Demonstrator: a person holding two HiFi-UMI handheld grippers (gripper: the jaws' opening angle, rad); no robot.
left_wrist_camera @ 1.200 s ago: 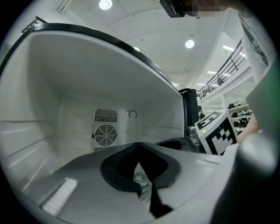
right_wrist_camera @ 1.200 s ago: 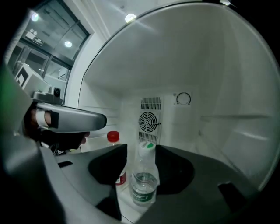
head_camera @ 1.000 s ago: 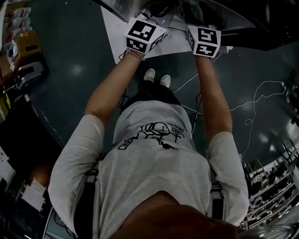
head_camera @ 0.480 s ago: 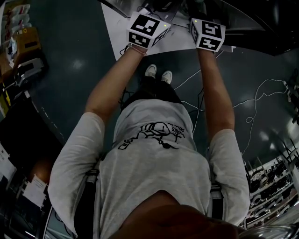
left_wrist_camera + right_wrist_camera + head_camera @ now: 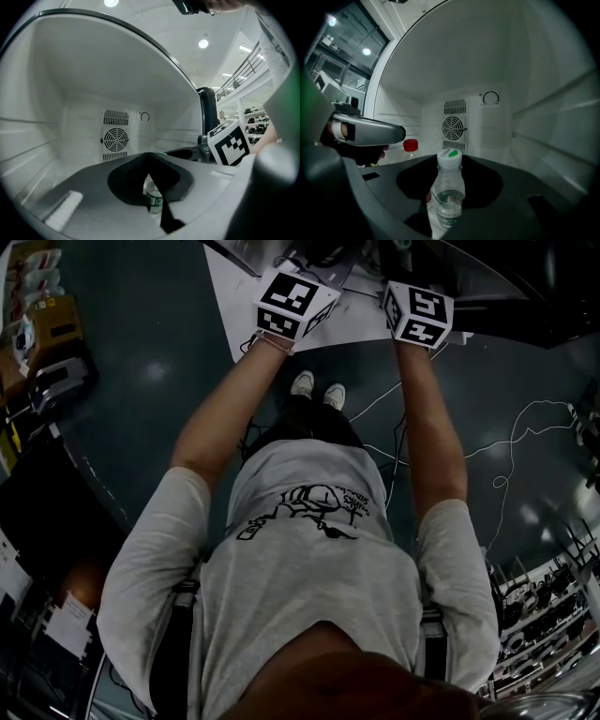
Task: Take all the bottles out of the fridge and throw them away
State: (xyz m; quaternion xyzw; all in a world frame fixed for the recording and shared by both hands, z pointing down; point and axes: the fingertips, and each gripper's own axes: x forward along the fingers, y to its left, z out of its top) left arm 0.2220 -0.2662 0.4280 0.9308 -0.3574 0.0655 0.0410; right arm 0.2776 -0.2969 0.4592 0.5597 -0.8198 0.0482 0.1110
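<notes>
Both my grippers reach into the white fridge [image 5: 84, 70]. In the head view only their marker cubes show, the left cube [image 5: 292, 304] and the right cube [image 5: 419, 315]; the jaws are hidden inside. A small clear bottle with a green label [image 5: 153, 199] fills the narrow gap of my left gripper [image 5: 155, 208], whose jaws lie against its sides. A clear bottle with a white cap [image 5: 448, 192] stands upright between the jaws of my right gripper [image 5: 447, 213]. Those jaws have just been closing, and fridge floor still shows beside the bottle. A red-capped bottle [image 5: 410, 145] stands by the left gripper's tip.
A round fan grille [image 5: 454, 127] sits in the fridge's back wall, and shelf rails [image 5: 553, 140] run along its right wall. Outside, cables [image 5: 525, 423] trail over the dark floor. Stocked racks [image 5: 37, 334] stand at the left and more racks [image 5: 548, 615] at the lower right.
In the head view the right marker cube has shifted slightly towards the fridge and rolled a little. The left cube has barely moved.
</notes>
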